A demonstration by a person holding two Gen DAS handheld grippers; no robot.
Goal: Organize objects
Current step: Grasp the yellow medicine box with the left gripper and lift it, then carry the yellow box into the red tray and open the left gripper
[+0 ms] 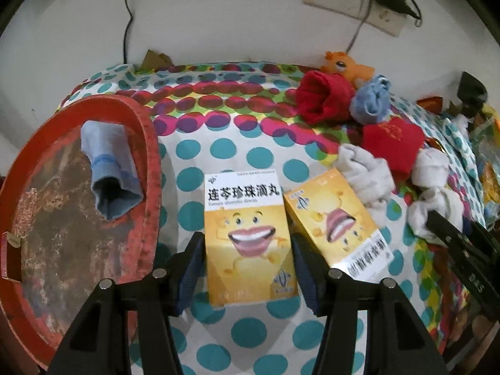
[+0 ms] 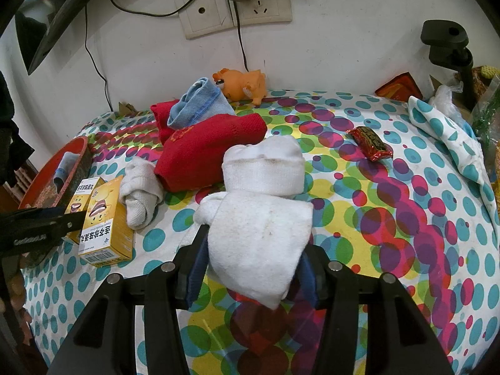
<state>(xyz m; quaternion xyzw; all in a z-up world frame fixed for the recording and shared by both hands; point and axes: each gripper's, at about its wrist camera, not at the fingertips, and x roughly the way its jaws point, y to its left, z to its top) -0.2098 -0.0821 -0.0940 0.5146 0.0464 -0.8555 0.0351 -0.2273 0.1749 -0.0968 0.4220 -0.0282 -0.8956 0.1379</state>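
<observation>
Left wrist: left claw open astride yellow cardboard pill box beside round red tray; light, stiff, crushable, so pinch long sides. Right claw grips soft white sock.

Two yellow boxes are counted: one upright box and a tilted box just beside it. One round red tray is seen, with one blue sock in it. A second blue sock is counted on the cloth. Two red socks are seen: a rolled one and a flat one. Three white socks are counted: a big one, a folded one and a knotted one. One orange toy and one wrapped candy are seen. Two wall sockets are counted: a left socket and a right socket.
</observation>
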